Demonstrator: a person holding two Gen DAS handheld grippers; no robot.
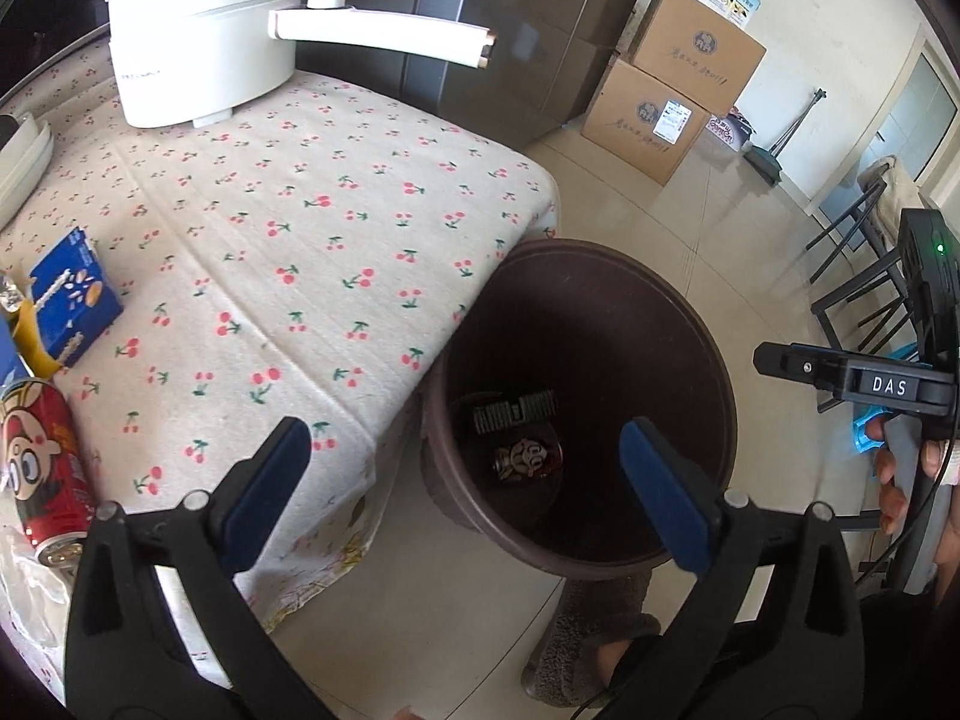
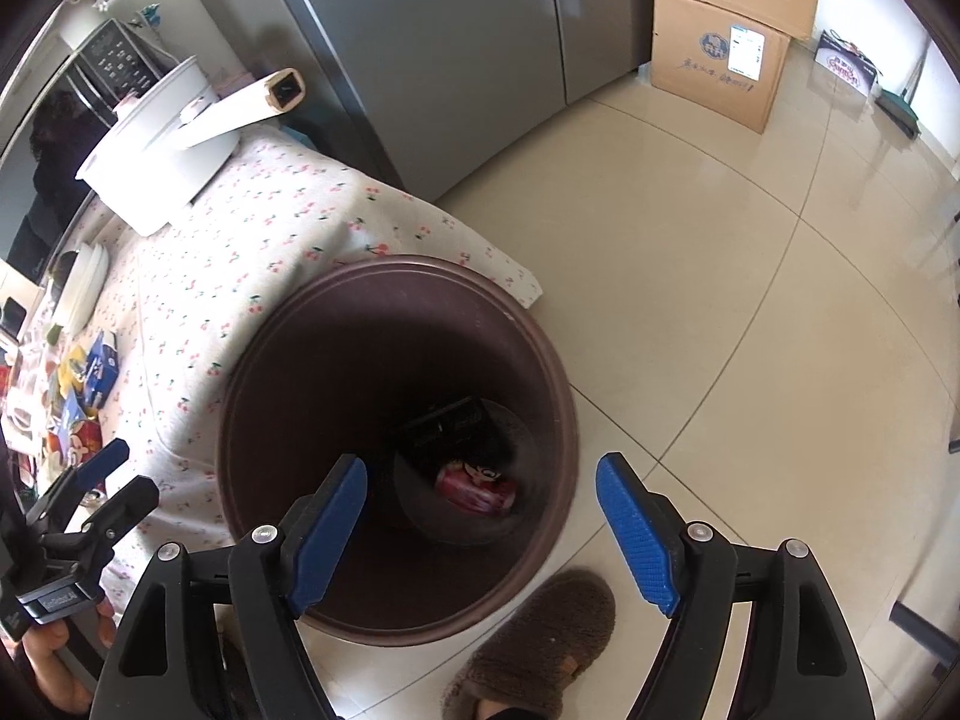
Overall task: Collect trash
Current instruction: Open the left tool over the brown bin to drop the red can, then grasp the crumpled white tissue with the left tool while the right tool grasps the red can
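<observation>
Right wrist: red can (image 2: 477,489) lies sideways in bin (image 2: 288,324).

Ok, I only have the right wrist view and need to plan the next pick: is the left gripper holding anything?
Observer: No. The left gripper is open with nothing between its fingers, above the near rim of the bin.
Operator: What trash is closest to it on the table?
Observer: A red can, at the near edge of the table, to the left of that gripper.
Operator: Anything else beside it?
Observer: A blue carton lies just beyond the can, further in on the table.
</observation>
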